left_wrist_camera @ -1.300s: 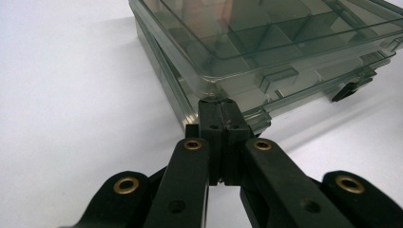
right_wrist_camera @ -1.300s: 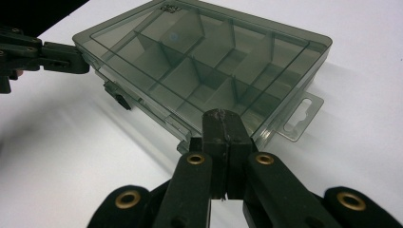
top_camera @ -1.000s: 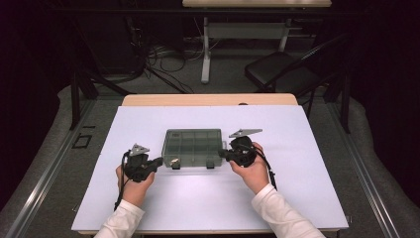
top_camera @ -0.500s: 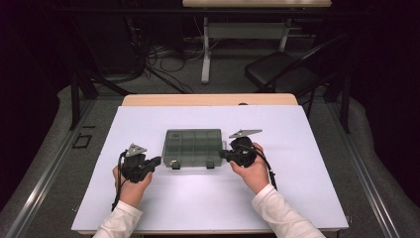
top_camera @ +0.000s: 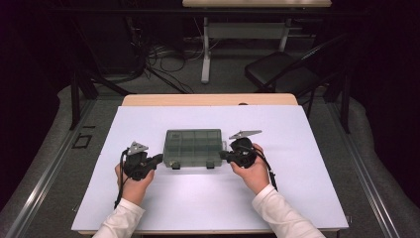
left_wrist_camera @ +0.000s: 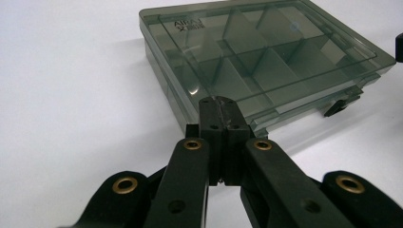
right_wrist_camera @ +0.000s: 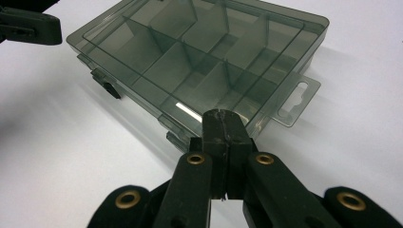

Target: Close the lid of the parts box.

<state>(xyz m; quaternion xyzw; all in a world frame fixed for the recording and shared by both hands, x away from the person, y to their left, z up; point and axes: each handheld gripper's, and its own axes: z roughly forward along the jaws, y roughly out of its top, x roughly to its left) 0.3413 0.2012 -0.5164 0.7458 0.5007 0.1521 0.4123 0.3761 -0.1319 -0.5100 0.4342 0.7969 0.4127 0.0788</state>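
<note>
Box [top_camera: 193, 147] of smoky clear plastic is seen lying flat near the middle of the white surface [top_camera: 297, 198], lid down and closed. Inside it, dividers are seen through the lid, splitting it into several compartments; nothing can be made out in them. Two small dark latches [top_camera: 210, 164] are found on the long edge that faces the person. A flat hanging tab [right_wrist_camera: 295, 101] with a slot juts from one short end, as seen in the right gripper view.

Left tongs [top_camera: 157, 158] are held at the box's near left corner, just beside it; whether the tips touch the plastic cannot be told. In the left gripper view the left tongs [left_wrist_camera: 217, 107] are shown pressed together, with nothing between them, the tips aimed at the box's corner edge.

Right tongs [top_camera: 224, 155] are held at the box's right end, near the front corner. In the right gripper view they [right_wrist_camera: 222, 118] are likewise shown pressed together and empty, the tips just short of the box edge beside the tab.

Each gripper is gripped by a hand in a white sleeve [top_camera: 277, 208], with both forearms laid over the surface.
</note>
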